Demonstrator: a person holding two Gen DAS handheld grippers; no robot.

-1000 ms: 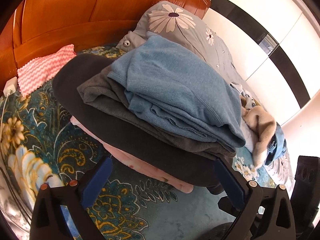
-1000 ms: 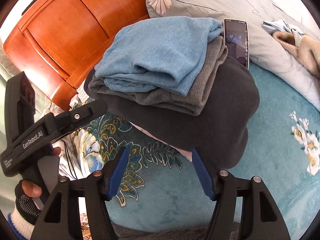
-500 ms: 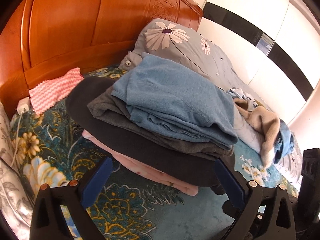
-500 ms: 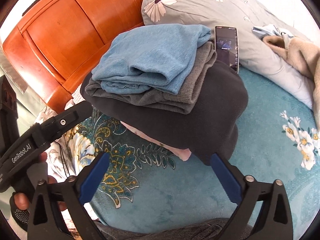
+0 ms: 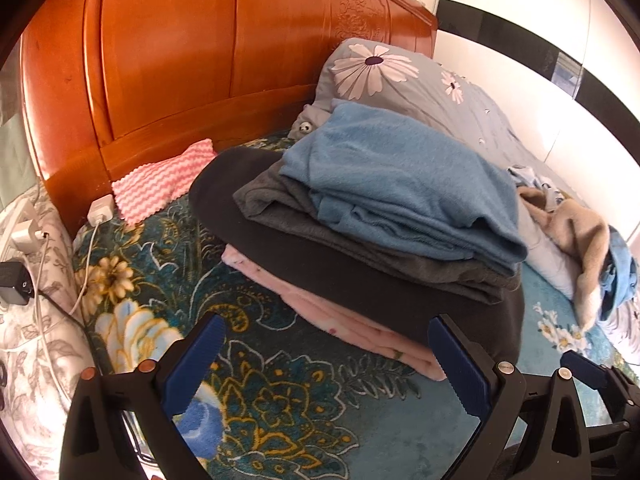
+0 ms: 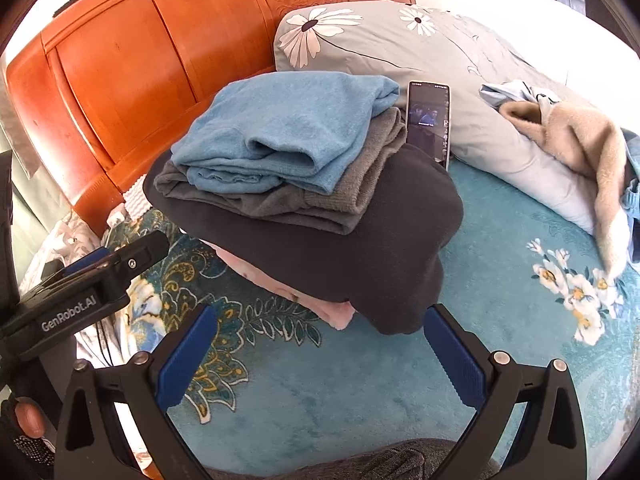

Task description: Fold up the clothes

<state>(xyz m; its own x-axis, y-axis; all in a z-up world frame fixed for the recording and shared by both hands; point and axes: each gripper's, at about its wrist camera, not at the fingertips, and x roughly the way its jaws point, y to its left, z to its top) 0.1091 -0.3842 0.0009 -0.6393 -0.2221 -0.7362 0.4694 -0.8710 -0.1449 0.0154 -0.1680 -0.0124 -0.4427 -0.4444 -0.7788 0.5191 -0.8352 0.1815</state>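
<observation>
A stack of folded clothes sits on the teal flowered bedspread (image 5: 280, 412) (image 6: 360, 392): a blue top (image 5: 400, 188) (image 6: 288, 136) uppermost, a grey knit (image 5: 360, 248) (image 6: 360, 192) under it, then a black garment (image 5: 360, 292) (image 6: 380, 248) and a pink one (image 5: 344, 320) (image 6: 288, 292) at the bottom. My left gripper (image 5: 326, 356) stands open just short of the stack's near edge, nothing between its fingers. My right gripper (image 6: 320, 344) is open too, wide, in front of the black garment's hanging corner. A dark grey cloth (image 6: 380, 460) shows at the bottom edge of the right wrist view.
An orange wooden headboard (image 5: 180, 60) (image 6: 140, 72) stands behind. A grey daisy pillow (image 5: 400, 80) (image 6: 400, 48) and a lit phone (image 6: 428, 120) lie beside the stack. Unfolded beige and blue clothes (image 5: 580, 240) (image 6: 580, 152) are heaped at right. Pink zigzag cloth (image 5: 160, 184), chargers and cables (image 5: 96, 212) lie at left.
My right gripper's jaws have spread from partly open to wide. Both grippers have drawn back from the stack and tilted up, so more headboard shows. The stack has not moved.
</observation>
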